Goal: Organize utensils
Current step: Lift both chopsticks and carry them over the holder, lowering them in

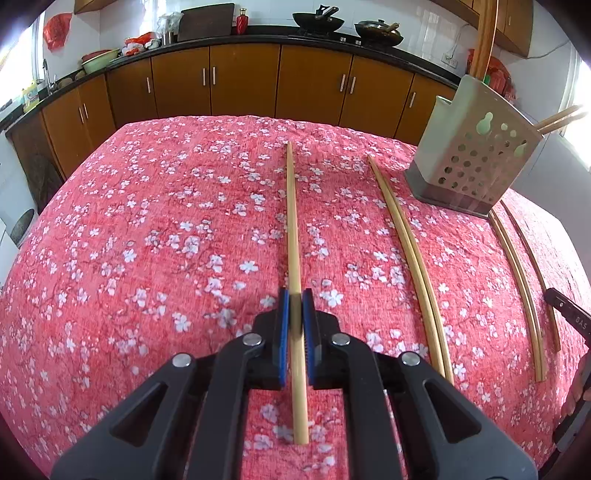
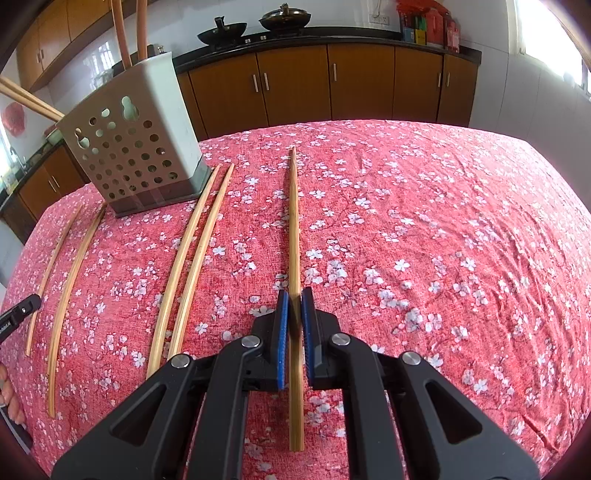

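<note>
My left gripper (image 1: 295, 300) is shut on a pale bamboo chopstick (image 1: 293, 221), which runs straight away from me between the blue pads, low over the red floral tablecloth (image 1: 166, 240). My right gripper (image 2: 294, 298) is shut the same way on a darker chopstick (image 2: 294, 221). Between the two grippers lie two loose pairs of chopsticks, one pair (image 1: 410, 258) (image 2: 188, 266) nearer the left gripper in the left wrist view, the other (image 1: 521, 280) (image 2: 66, 280) beyond it. A grey perforated utensil holder (image 1: 469, 158) (image 2: 136, 147) stands at the far ends of those pairs with several chopsticks (image 2: 129, 33) sticking out of it.
Brown kitchen cabinets (image 1: 243, 81) and a black counter with woks (image 2: 284, 18) run behind the table. The other gripper's black tip shows at each view's edge (image 1: 569, 314) (image 2: 18, 314), with a hand (image 2: 9, 391) below it.
</note>
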### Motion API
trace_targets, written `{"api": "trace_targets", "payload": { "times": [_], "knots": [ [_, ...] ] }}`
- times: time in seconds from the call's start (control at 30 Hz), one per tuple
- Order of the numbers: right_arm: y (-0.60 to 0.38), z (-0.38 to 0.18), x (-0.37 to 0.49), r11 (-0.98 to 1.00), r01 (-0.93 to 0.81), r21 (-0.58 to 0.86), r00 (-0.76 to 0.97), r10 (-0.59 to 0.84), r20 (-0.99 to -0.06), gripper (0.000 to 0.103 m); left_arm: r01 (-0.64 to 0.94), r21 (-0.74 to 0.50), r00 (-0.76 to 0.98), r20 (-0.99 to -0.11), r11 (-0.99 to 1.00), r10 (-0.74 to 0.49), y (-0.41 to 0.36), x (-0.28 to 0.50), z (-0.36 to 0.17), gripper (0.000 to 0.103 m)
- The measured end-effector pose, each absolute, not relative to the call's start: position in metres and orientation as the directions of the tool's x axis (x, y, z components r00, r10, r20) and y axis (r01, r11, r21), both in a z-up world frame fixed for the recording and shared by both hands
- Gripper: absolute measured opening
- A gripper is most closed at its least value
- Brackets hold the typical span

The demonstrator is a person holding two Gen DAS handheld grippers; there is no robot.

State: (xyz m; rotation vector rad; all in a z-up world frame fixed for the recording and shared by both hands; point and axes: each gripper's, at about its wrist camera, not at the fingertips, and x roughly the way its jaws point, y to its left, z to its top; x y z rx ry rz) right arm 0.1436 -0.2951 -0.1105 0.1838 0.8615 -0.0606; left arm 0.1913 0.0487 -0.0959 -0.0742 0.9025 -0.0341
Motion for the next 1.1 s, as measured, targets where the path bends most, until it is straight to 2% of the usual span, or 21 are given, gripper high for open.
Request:
{"api": "trace_targets", "payload": {
  "times": [0.23,0.3,0.73,1.1],
  "knots": [
    [-0.293,-0.109,0.143,0.985,0.128,0.113,0.650,0.003,-0.760,0.008,0.008,-0.039,0.618,-0.785,0.999,-0.035,0.041,0.189,-0.095,0.008],
    [-0.295,-0.099,0.136,0.983,0.130,0.129,0.677,0.007,-0.736,0.008,0.006,-0.043,0.622,-0.782,0.999,-0.037,0.044,0.188,-0.091,0.008],
    [-0.308,-0.010,0.110,0.973,0.116,0.198,0.847,0.007,-0.531,0.008,0.049,-0.110,0.818,-0.565,0.993,-0.103,0.051,0.167,0.014,0.008],
    [-0.300,0.023,0.103,0.973,0.071,0.220,0.895,0.036,-0.445,0.008,0.088,-0.122,0.843,-0.520,0.989,-0.139,0.049,0.165,0.048,0.008]
  ]
}}
